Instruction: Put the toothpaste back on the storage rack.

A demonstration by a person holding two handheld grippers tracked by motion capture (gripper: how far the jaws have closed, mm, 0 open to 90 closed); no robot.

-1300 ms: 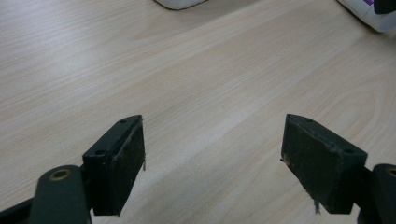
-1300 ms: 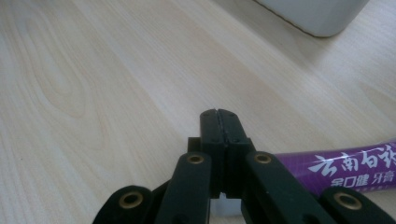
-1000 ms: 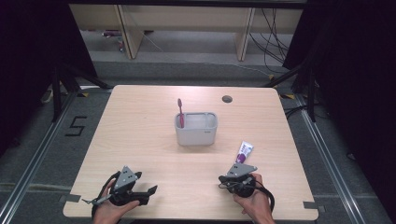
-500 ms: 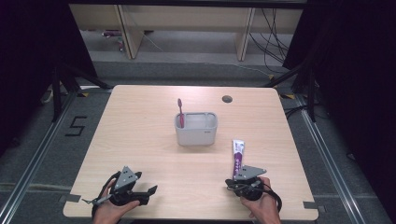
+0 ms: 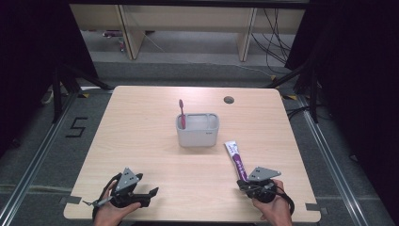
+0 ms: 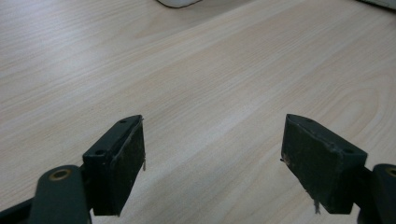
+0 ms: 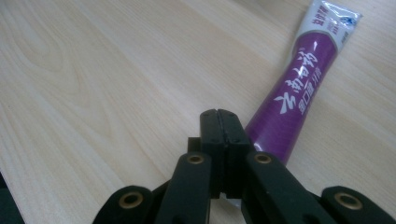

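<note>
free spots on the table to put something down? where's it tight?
Free: the whole left side of the table, between the grey holder and the left gripper; the back strip around the round hole; the near middle between both grippers. Tight: front right, where the toothpaste tube lies from the holder to the right gripper.

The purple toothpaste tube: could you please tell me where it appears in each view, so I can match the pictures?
High view: the purple toothpaste tube lies right of centre, running from beside the grey holder down to the right tool.
Left gripper view: I cannot find it among what that picture takes in.
Right gripper view: upper right, slanting down to just beside the shut jaws.
Shared landmark: the light wooden table.
</note>
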